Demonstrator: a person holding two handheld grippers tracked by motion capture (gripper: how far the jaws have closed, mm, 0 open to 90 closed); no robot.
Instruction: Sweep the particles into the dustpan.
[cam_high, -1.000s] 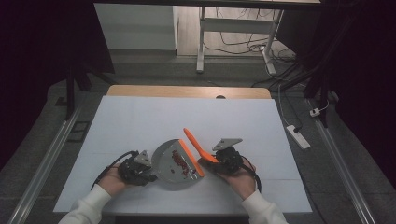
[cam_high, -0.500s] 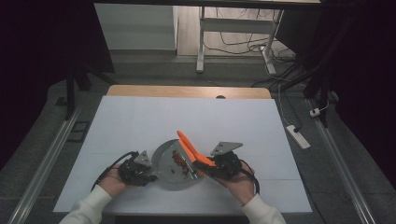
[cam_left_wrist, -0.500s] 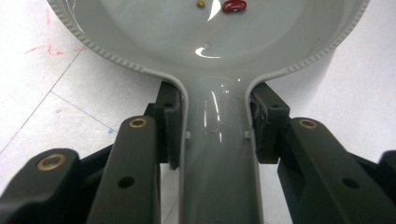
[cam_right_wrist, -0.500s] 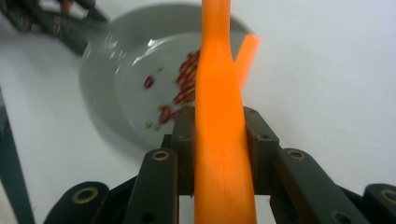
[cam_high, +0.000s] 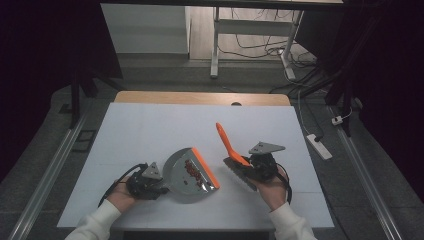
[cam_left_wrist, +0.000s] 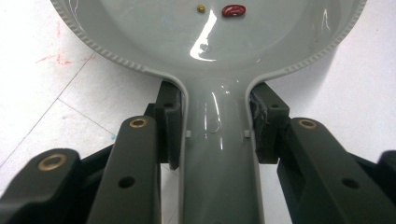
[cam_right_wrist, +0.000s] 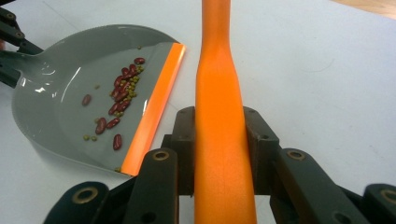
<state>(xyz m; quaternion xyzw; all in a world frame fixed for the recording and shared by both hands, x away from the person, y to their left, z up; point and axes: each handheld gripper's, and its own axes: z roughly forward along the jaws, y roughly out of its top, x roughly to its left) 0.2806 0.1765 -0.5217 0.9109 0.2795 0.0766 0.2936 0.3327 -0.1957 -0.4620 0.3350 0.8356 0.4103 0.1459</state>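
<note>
A grey dustpan (cam_high: 181, 176) with an orange lip (cam_high: 206, 167) lies on the white table, holding several red beans and small green ones (cam_high: 192, 172). My left gripper (cam_high: 150, 182) is shut on the dustpan's handle (cam_left_wrist: 217, 154); the pads press on both its sides, and the left gripper (cam_left_wrist: 217, 126) shows a red bean (cam_left_wrist: 233, 10) in the pan (cam_left_wrist: 140, 28). My right gripper (cam_high: 250, 165) is shut on the orange brush handle (cam_high: 225, 137), with the dark bristles (cam_high: 240, 172) low, just right of the pan. In the right gripper view the handle (cam_right_wrist: 219, 116) runs up between the jaws of my right gripper (cam_right_wrist: 219, 135), with the pan (cam_right_wrist: 51, 102) and beans (cam_right_wrist: 121, 93) to the left.
The white table (cam_high: 150, 125) has a wooden strip along its far edge (cam_high: 200, 97). A power strip (cam_high: 320, 146) lies on the floor at the right. Desk legs and cables stand beyond the table.
My right gripper has carried the brush to the right, off the dustpan's lip and slightly up. The left gripper and the pan have stayed put.
</note>
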